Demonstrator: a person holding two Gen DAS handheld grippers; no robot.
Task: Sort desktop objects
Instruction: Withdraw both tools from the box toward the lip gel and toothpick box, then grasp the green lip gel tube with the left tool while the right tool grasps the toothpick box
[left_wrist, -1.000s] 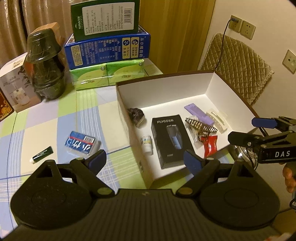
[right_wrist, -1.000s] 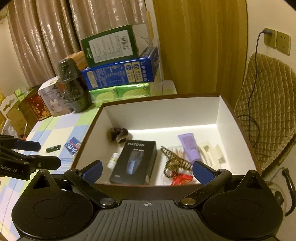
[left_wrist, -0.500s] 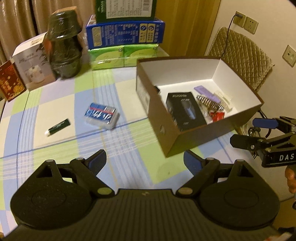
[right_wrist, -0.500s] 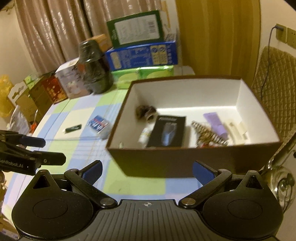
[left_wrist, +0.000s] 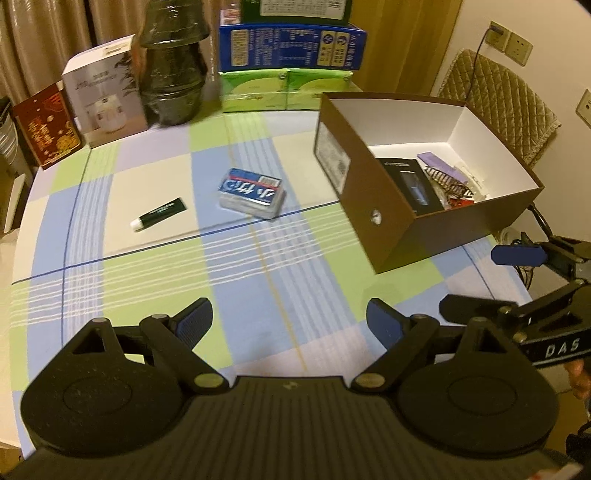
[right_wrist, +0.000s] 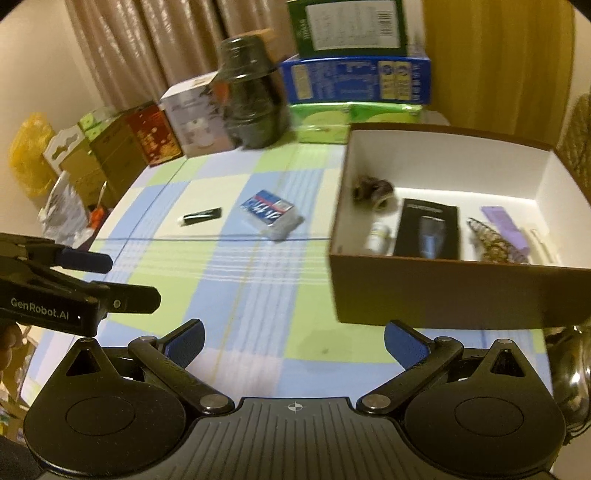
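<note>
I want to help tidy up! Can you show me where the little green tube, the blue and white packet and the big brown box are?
green tube (left_wrist: 159, 213): left wrist view, middle of its dark body.
blue and white packet (left_wrist: 252, 193): left wrist view, its printed top.
brown box (right_wrist: 443, 295): right wrist view, its near outer wall.

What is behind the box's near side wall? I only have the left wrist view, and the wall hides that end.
Observer: A small white bottle lies there on the box floor, beside the black carton.
Operator: Anything else in that corner?
Observer: A dark fuzzy clump sits further back, by the same wall. I can't tell what it is.
Operator: What's past the table's left edge?
Observer: A yellow bag, next to some stacked cardboard cartons.
</note>
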